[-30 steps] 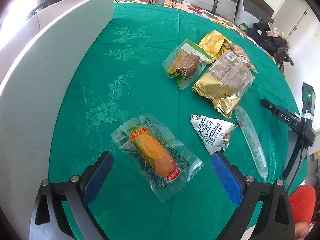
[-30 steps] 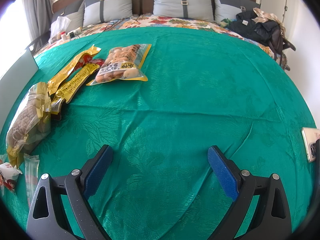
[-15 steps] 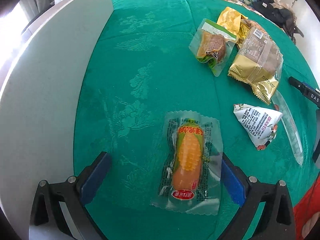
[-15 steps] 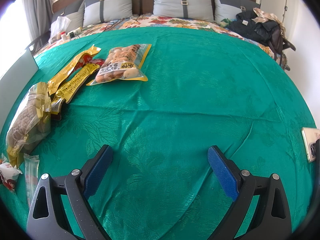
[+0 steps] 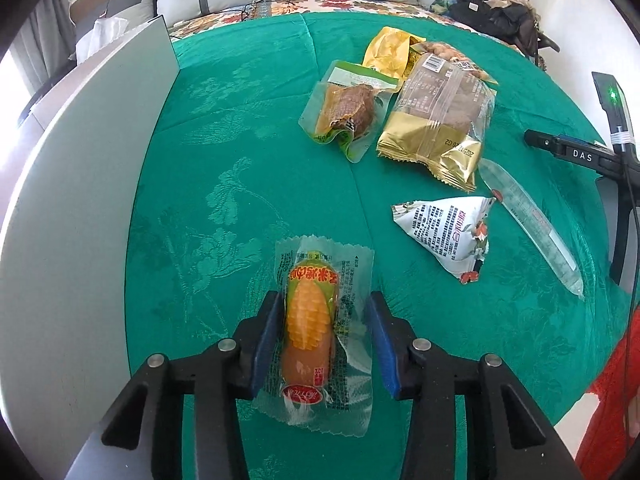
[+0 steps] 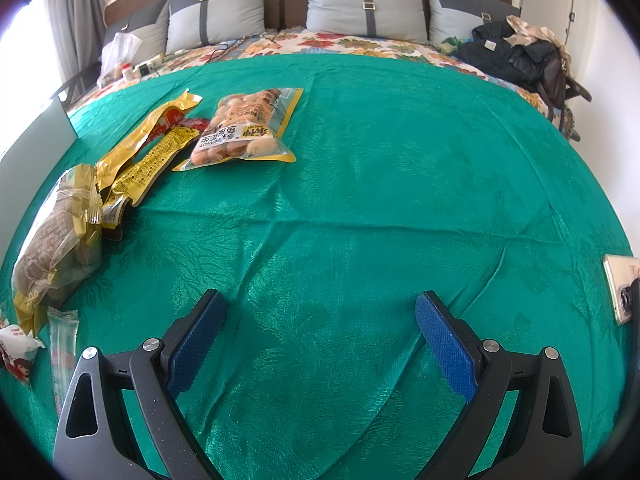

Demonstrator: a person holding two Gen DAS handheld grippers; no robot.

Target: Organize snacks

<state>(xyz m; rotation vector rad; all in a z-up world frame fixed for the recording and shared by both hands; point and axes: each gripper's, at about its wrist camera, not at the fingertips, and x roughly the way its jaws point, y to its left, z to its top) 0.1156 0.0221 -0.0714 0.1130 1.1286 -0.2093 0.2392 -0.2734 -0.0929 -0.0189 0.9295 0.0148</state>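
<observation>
In the left wrist view the left gripper (image 5: 323, 330) pointed steeply down at the green cloth (image 5: 240, 128), and its jaws were closing around the corn sausage packet (image 5: 318, 328), which lay lengthwise between the blue pads; the left pad looked to touch the wrapper, while the right pad seemed just short of it, so the grip did not yet look firm. Beyond the packet lay a brown snack pouch (image 5: 346, 114), a gold bag (image 5: 438, 128), a white triangular packet (image 5: 448, 236) and a clear stick (image 5: 528, 224), and to the packet's left stood a pale grey box wall (image 5: 80, 200). The step in hand appeared to be picking up this packet; the next move would call for finishing the squeeze, then lifting, probably toward the box. In the right wrist view the right gripper (image 6: 318, 344) hung spread wide over bare cloth, holding nothing, with a peanut bag (image 6: 244, 128) well beyond it.
</observation>
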